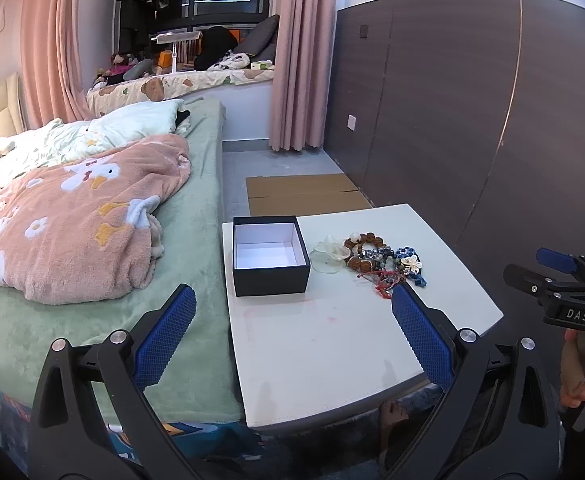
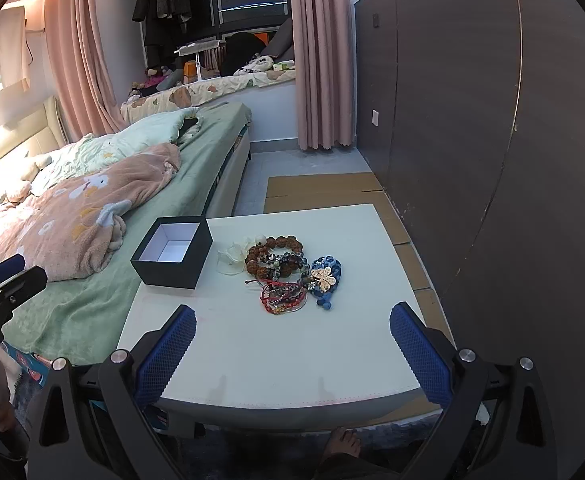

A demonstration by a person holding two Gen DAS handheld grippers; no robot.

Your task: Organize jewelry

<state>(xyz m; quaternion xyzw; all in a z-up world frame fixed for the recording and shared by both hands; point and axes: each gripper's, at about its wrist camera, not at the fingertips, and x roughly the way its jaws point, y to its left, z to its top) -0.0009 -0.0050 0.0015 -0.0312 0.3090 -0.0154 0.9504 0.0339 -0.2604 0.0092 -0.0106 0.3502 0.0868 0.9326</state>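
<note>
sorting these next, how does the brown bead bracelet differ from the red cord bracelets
The brown bracelet is one ring of big round wooden-looking beads; the red bracelets are several thin cords with small beads, tangled together. The brown one lies nearer the box, the red ones nearer the table's front edge. Both lie in one pile.

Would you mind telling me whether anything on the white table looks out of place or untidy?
Yes: the bead bracelets and cords lie tangled in one overlapping heap on the white table, while the open black cardboard box beside them stands empty.
</note>
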